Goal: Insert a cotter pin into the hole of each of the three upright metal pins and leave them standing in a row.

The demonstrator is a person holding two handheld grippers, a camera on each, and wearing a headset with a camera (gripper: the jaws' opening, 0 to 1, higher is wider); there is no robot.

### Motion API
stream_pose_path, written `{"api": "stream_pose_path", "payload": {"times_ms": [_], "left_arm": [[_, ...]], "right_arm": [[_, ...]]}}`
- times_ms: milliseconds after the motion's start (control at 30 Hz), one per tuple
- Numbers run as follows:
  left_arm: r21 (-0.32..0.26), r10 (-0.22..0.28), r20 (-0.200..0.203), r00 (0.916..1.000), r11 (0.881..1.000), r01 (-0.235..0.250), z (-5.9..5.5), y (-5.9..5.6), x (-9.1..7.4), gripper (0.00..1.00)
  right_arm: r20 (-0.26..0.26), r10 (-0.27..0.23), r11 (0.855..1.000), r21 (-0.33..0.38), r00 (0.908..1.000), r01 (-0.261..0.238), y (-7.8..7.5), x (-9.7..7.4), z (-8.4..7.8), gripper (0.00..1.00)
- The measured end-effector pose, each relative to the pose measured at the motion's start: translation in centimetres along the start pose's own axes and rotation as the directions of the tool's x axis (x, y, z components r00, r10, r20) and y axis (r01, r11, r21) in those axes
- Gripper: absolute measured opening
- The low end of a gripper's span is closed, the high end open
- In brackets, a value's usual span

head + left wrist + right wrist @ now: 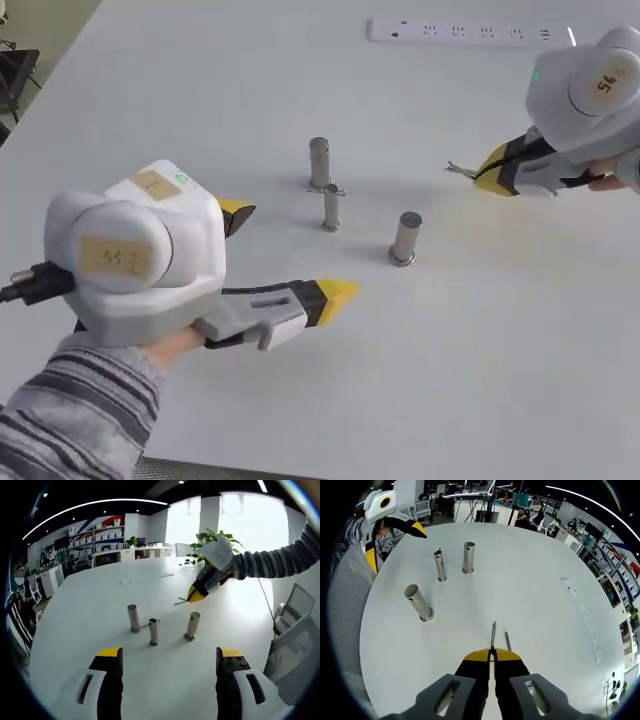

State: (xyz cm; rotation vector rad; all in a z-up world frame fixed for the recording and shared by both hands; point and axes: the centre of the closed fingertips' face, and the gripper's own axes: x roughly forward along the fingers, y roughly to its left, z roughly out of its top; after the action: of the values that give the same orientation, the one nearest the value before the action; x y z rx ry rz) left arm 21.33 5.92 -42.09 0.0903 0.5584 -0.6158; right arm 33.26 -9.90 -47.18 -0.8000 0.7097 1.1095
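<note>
Your right gripper [492,653] is pinching a thin wire cotter pin [493,634] lengthwise, aiming slightly past the nearest stubby grey steel upright pin [418,602]; your left gripper [170,653] is gaping empty.

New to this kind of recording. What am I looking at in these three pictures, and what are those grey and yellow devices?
They are hand-held grippers, worked by a person; there is no robot. The head view looks down from a headset, and the other two views come from a camera on each gripper. On the white table stand three metal pins. The middle pin already carries a cotter pin. The left gripper is open and empty. The right gripper is shut on a second cotter pin.
</note>
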Motion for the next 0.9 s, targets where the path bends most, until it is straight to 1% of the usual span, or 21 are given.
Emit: {"api": "stream_pose_path", "payload": {"times_ms": [67,133,333,400,433,500,600,633,733,800,833,900], "left_arm": [[-0.002,-0.008,0.004,1.0,1.0,0.008,0.4,-0.1,0.0,0.71],[-0.003,-0.023,0.007,0.9997,1.0,0.023,0.8,-0.4,0.2,0.69],[-0.012,-0.073,0.009,0.9973,0.997,0.073,1.9,-1.4,0.7,0.61],[-0.032,-0.095,0.0,0.9955,0.995,0.095,2.1,-1.9,0.9,0.56],[-0.051,-0.105,-0.009,0.9945,0.993,0.104,2.1,-2.1,1.0,0.54],[-0.064,-0.119,-0.005,0.9929,0.991,0.118,2.3,-2.6,1.2,0.51],[-0.083,-0.137,0.004,0.9906,0.987,0.136,2.6,-3.2,1.3,0.48],[-0.091,-0.14,0.004,0.9901,0.986,0.14,2.7,-3.3,1.4,0.46],[-0.13,-0.161,-0.013,0.9869,0.979,0.158,2.6,-3.8,1.8,0.41],[-0.143,-0.17,-0.026,0.9851,0.976,0.165,2.4,-4.2,2.0,0.39],[-0.149,-0.177,-0.029,0.9838,0.974,0.171,2.4,-4.3,2.0,0.39],[-0.177,-0.188,-0.02,0.982,0.967,0.181,2.5,-4.6,2.1,0.37]], "right_arm": [[0.013,-0.006,1.0,-0.014,0.9999,0.006,0.6,-0.6,0.5,0.0],[0.029,-0.014,0.999,-0.03,0.9995,0.015,0.6,-0.7,0.9,0.0],[0.046,-0.023,0.992,-0.121,0.9987,0.029,2.7,-2.3,2.2,0.0],[0.047,-0.011,0.99,-0.137,0.9988,0.017,3.4,-2.7,2.4,0.0],[0.05,-0.011,0.99,-0.14,0.9987,0.018,3.7,-2.8,2.5,0.0],[0.054,-0.008,0.988,-0.155,0.9985,0.016,4.3,-3.2,2.8,0.0],[0.075,0.004,0.987,-0.162,0.9972,0.009,5.2,-3.9,3.4,0.0],[0.082,0.006,0.985,-0.175,0.9966,0.008,5.7,-4.1,3.7,0.0],[0.095,0.006,0.98,-0.198,0.9954,0.013,6.6,-4.7,4.3,0.0],[0.108,0.016,0.979,-0.205,0.994,0.006,7.3,-4.9,4.8,0.0],[0.112,0.017,0.978,-0.209,0.9935,0.006,7.5,-5.0,4.9,0.0],[0.119,0.027,0.974,-0.228,0.9925,0.001,8.1,-5.1,5.3,0.0]]}}
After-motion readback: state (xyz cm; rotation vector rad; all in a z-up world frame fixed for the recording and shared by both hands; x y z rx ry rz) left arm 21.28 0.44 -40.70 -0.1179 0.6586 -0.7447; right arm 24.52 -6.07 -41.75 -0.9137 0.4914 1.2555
